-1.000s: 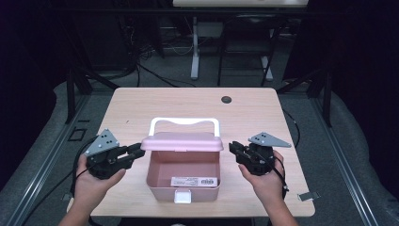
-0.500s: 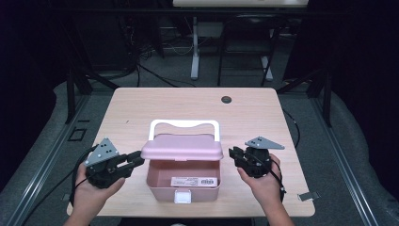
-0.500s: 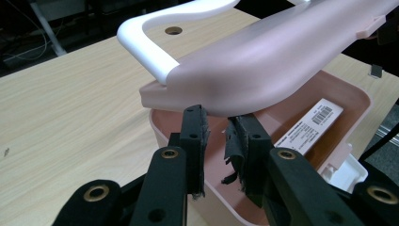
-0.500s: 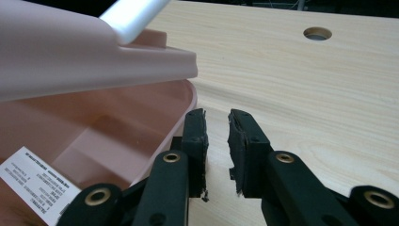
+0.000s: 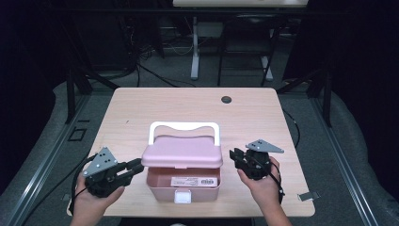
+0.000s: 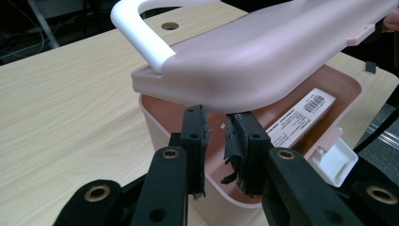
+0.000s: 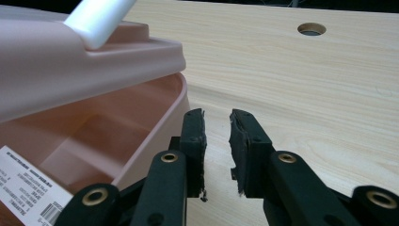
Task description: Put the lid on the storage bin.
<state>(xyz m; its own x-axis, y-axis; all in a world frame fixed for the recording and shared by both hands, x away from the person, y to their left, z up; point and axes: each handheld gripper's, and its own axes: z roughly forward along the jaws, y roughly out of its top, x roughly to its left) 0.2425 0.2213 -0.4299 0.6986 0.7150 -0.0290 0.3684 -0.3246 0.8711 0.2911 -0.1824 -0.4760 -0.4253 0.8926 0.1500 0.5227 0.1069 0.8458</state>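
Note:
A pink box [image 5: 160,188] stands near the table's front edge, with a white latch [image 5: 182,197] on its front wall and a barcode label [image 5: 195,181] inside. Its pink lid [image 5: 182,150] with a white handle [image 5: 183,126] lies loosely on top, shifted toward the back, so the front of the box gapes. My left gripper [image 5: 137,167] points at the box's left side just under the lid's edge [image 6: 263,61]; its jaws stand slightly apart with nothing pinched. My right gripper [image 5: 234,157] hovers right of the box; its jaws have just been opening, with nothing between them [image 7: 216,117].
The light wooden table [image 5: 263,122] has a round cable hole [image 5: 226,99] at the back. A small metal clip [image 5: 308,195] sits at its right front edge. Dark floor, cables and another table's legs lie beyond.
The lid has come down from a raised position onto the box. Both grippers sank with it, and the right one now stands apart from the lid's end.

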